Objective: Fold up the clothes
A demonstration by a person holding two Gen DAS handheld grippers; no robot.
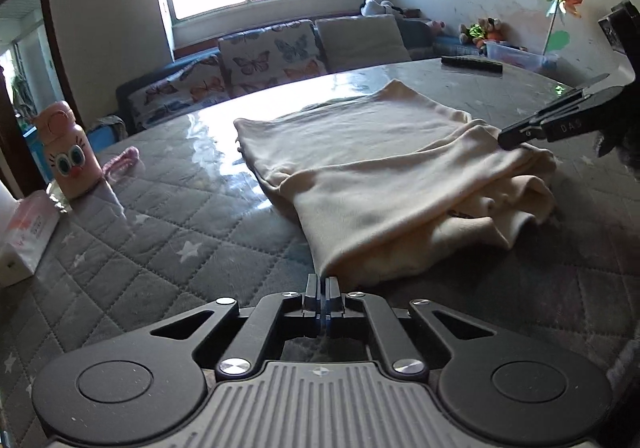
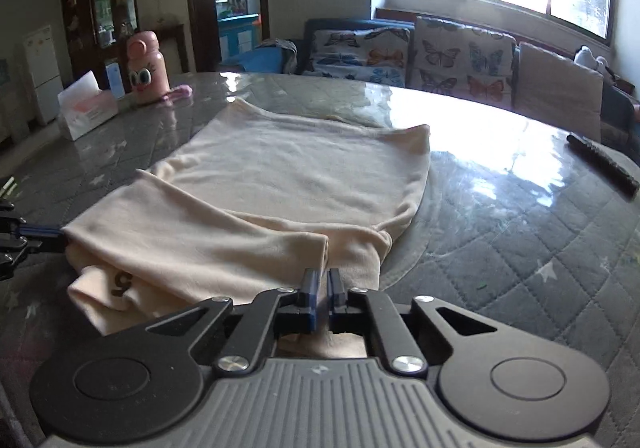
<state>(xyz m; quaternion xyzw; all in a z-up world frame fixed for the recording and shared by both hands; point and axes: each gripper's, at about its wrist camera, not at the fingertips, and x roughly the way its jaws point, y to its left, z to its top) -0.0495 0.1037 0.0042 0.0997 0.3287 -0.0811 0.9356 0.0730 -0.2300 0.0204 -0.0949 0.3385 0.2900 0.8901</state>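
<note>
Both grippers, left [image 1: 321, 288] and right [image 2: 322, 282], pinch the shirt's [image 2: 288, 168] near hem (jaws closed); lift evenly toward the bottle [image 2: 145, 66].

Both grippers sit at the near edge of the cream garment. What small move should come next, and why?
Probably carry the pinched edge forward over the flat half. The left gripper and right gripper each look closed on a corner of the cream garment's near fold, and its far part lies smooth on the quilted table.

Cream shirt [image 2: 288, 184] (dark print on one fold), grey quilted table cover [image 1: 160, 232] with white stars, pink bottle [image 2: 146, 66], butterfly-print sofa cushions [image 1: 272, 52], black grippers.
</note>
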